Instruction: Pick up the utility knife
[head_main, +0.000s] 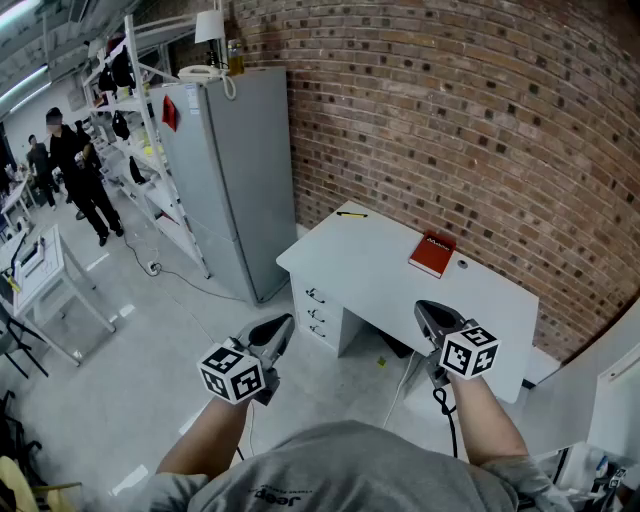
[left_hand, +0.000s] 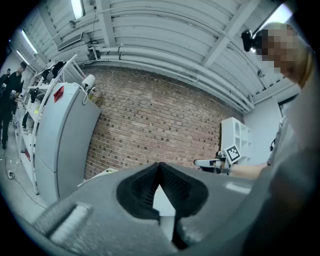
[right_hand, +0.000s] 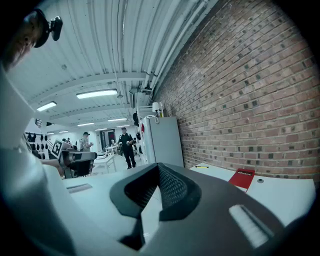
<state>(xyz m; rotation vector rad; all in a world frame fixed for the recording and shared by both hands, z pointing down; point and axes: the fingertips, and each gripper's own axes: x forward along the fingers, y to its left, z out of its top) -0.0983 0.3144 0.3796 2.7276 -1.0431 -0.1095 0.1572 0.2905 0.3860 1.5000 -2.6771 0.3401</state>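
Observation:
The utility knife (head_main: 351, 214), thin with yellow and black, lies at the far left corner of the white desk (head_main: 380, 275); in the right gripper view the knife (right_hand: 202, 166) is a small yellow sliver on the desk top. My left gripper (head_main: 283, 323) hangs over the floor short of the desk's left end, shut and empty, its pads meeting at the tip (left_hand: 160, 164). My right gripper (head_main: 425, 309) is held above the desk's near edge, also shut with nothing between the pads (right_hand: 159, 166). Both are well away from the knife.
A red book (head_main: 432, 253) lies on the desk's far side, with a small round hole (head_main: 461, 265) beside it. A grey refrigerator (head_main: 235, 170) stands left of the desk against the brick wall (head_main: 450, 110). Shelving (head_main: 135, 120) and people (head_main: 80, 175) are at the far left.

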